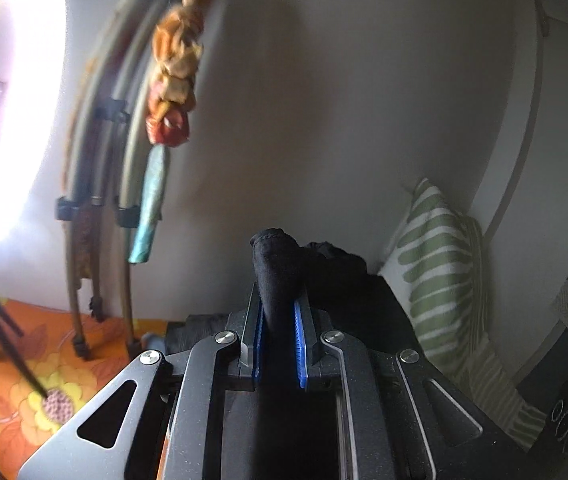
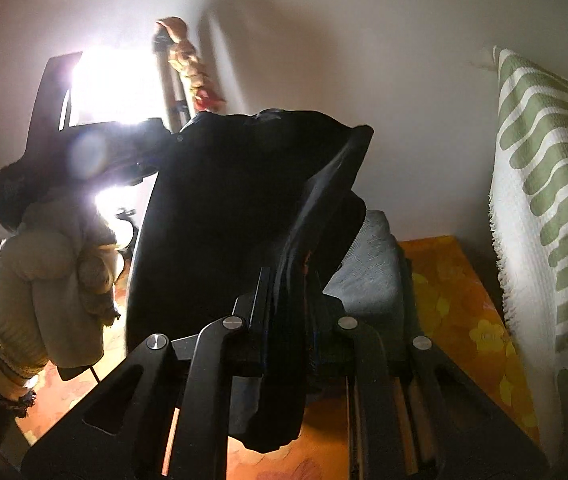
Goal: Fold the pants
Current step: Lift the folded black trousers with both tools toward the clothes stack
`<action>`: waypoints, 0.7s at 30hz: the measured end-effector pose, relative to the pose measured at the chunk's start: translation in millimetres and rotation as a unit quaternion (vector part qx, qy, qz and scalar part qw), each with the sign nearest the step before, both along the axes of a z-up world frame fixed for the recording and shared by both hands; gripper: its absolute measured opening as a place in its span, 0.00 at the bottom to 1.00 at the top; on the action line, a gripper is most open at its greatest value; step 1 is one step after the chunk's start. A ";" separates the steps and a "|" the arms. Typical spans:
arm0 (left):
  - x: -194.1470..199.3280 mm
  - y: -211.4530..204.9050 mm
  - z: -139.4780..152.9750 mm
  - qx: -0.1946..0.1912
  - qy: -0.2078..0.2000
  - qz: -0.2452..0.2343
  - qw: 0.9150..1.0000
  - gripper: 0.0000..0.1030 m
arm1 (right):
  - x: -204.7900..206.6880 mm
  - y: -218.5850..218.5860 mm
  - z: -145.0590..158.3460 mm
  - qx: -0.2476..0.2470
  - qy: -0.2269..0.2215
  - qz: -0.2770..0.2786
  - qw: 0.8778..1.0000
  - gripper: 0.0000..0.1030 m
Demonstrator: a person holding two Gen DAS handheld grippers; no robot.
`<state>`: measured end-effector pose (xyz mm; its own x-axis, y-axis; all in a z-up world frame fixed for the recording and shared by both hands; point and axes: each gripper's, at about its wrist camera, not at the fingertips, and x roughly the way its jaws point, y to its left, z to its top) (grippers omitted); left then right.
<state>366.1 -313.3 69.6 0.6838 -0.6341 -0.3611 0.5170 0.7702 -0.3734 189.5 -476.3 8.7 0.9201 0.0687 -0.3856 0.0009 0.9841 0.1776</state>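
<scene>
Both wrist cameras are looking forward along their own fingers, tilted slightly down toward a pale wall (image 1: 323, 100). The right view is looking leftward across at the left gripper (image 2: 164, 136), very near. Both are sharing the black pants (image 1: 280, 268), the striped pillow (image 1: 435, 264) and the orange floral cover (image 2: 455, 292).

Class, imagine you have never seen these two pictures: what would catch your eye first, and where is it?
The black pants hang in mid-air at centre, pinched by the right gripper and, in its own view, the left gripper. A glaring light blazes behind a gloved hand at left, and a green-striped pillow stands at right.
</scene>
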 end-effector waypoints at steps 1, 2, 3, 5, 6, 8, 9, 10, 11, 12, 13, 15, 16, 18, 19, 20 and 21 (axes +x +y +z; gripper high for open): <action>5.8 -3.1 -1.0 -0.005 0.011 -0.003 1.000 0.10 | 7.9 -4.6 -2.3 0.005 0.000 0.000 1.000 0.15; 9.0 -4.4 -0.6 -0.014 0.020 -0.007 1.000 0.10 | 11.6 -9.3 -3.6 0.012 0.000 0.000 1.000 0.15; 10.2 -6.3 2.0 -0.021 0.026 -0.012 0.999 0.10 | 14.6 -13.8 -5.0 0.023 -0.001 0.001 1.000 0.15; 6.3 -13.2 10.0 -0.010 0.015 -0.017 1.000 0.10 | 18.0 -24.0 -6.5 0.046 -0.004 0.003 0.999 0.15; 2.0 -17.5 16.7 -0.003 0.010 -0.023 1.000 0.10 | 17.7 -26.3 -5.8 0.050 -0.007 0.002 0.999 0.15; -4.4 -23.3 27.3 0.002 0.005 -0.029 1.000 0.10 | 11.9 -30.0 -1.7 0.057 -0.016 -0.001 0.998 0.14; -8.5 -26.7 33.9 0.003 0.003 -0.033 0.999 0.10 | 8.5 -31.7 0.8 0.059 -0.019 -0.003 0.998 0.14; -13.5 -30.6 41.4 0.005 -0.003 -0.036 0.999 0.10 | 3.6 -33.4 4.6 0.061 -0.022 -0.004 0.998 0.14; -20.7 -34.9 50.2 0.004 -0.010 -0.038 0.999 0.10 | -2.6 -35.4 10.2 0.061 -0.027 -0.006 0.998 0.14; -23.3 -40.8 57.2 0.003 -0.015 -0.042 0.999 0.10 | -8.2 -37.8 16.3 0.059 -0.033 -0.008 0.998 0.14; -26.8 -47.1 63.8 0.000 -0.019 -0.047 0.999 0.10 | -15.2 -40.5 23.1 0.055 -0.039 -0.013 0.998 0.14; -35.3 -60.9 78.9 -0.006 -0.028 -0.058 0.998 0.10 | -31.1 -49.1 38.4 0.045 -0.052 -0.023 0.997 0.14; -38.0 -67.0 84.1 -0.009 -0.031 -0.064 0.997 0.10 | -36.8 -53.6 43.9 0.040 -0.056 -0.029 0.997 0.14; -42.7 -82.4 94.7 -0.019 -0.033 -0.079 0.996 0.10 | -49.4 -66.6 56.1 0.031 -0.063 -0.042 0.997 0.14; -43.4 -88.1 97.1 -0.024 -0.031 -0.085 0.996 0.10 | -52.4 -71.8 60.5 0.029 -0.065 -0.047 0.996 0.14; -43.9 -93.8 98.9 -0.030 -0.028 -0.092 0.995 0.10 | -57.4 -78.9 64.9 0.027 -0.068 -0.054 0.996 0.14; -44.0 -100.0 99.8 -0.034 -0.026 -0.098 0.994 0.10 | -61.8 -85.9 68.5 0.025 -0.069 -0.060 0.995 0.14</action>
